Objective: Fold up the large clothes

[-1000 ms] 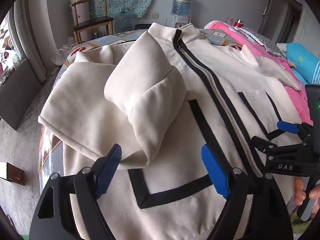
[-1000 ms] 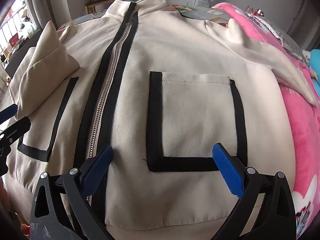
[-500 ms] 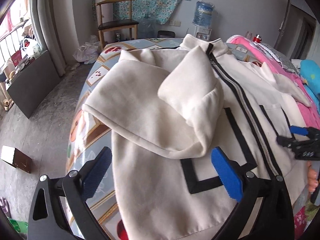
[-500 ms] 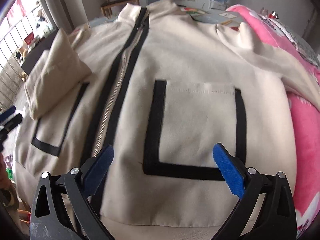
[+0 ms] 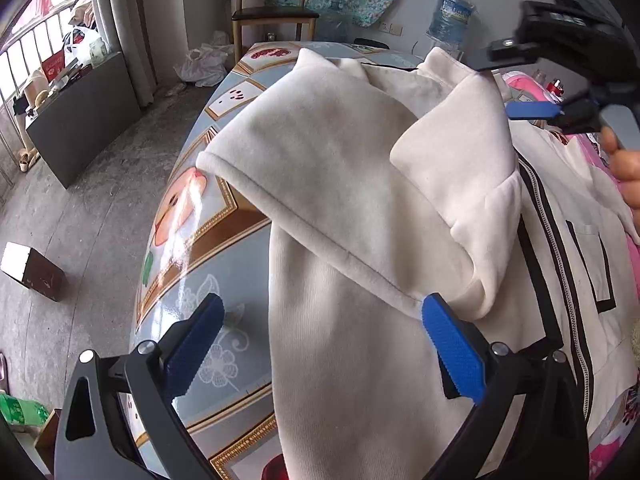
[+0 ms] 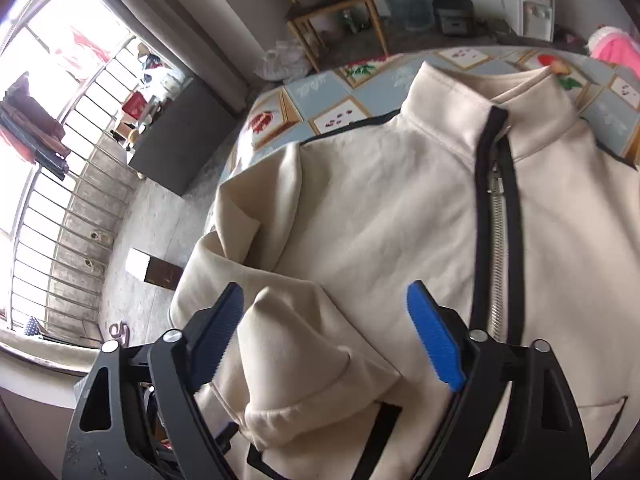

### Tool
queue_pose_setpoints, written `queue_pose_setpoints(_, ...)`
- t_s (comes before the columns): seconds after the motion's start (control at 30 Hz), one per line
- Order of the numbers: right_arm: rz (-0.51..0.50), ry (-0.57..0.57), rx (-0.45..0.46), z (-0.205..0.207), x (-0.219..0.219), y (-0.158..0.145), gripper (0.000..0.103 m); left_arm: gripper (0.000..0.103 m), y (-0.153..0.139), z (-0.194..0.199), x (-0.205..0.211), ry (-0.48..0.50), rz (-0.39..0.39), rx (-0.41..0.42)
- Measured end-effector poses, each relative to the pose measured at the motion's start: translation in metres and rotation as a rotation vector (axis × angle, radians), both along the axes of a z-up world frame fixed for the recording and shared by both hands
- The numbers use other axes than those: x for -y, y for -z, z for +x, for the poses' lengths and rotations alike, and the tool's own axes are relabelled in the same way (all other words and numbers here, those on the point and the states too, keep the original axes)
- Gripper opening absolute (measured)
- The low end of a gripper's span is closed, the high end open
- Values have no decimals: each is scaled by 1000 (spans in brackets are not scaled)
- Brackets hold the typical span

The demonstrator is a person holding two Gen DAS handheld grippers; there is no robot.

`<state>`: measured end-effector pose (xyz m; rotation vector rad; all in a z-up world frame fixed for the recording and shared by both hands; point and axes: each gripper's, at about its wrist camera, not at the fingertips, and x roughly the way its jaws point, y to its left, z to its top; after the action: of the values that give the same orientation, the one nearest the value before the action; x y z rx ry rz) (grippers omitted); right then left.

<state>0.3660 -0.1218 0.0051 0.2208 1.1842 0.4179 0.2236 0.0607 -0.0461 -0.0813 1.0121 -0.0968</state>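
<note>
jacket [image 5: 360, 184] on patterned tablecloth [image 5: 208, 240] | left gripper [image 5: 320, 344] wide | right gripper [image 6: 324, 336] closing, unclamped

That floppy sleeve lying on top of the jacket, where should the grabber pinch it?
Probably at the cuff, coming from above. The sleeve lies folded over the jacket front, and the cuff's thick rolled end bunches up. The right gripper is closing with the sleeve's peak between its pads, not yet pinched.

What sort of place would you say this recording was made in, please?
Most likely a lived-in room of a home: a wooden chair and water dispenser bottle stand by the wall, and the cream jacket lies on a patterned table near a barred window.
</note>
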Motion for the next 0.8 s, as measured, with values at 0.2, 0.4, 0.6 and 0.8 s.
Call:
queue_pose_setpoints(0.2,104,-184,-40,-34,-5,-4,15,98,-3,-5,-8,2,4,11)
queue_pose_setpoints(0.4,73,-312,6,-141,57,-16,12,98,-9,-12,-20,0,2,30)
queue_pose_setpoints(0.6,-12,-127,-136,-202,117,30,17,98,-4,-10,-11,19,11,11)
queue_pose_setpoints(0.8,243,106,-155,-219,134,24,48,98,2,-7,-1,18,64,6)
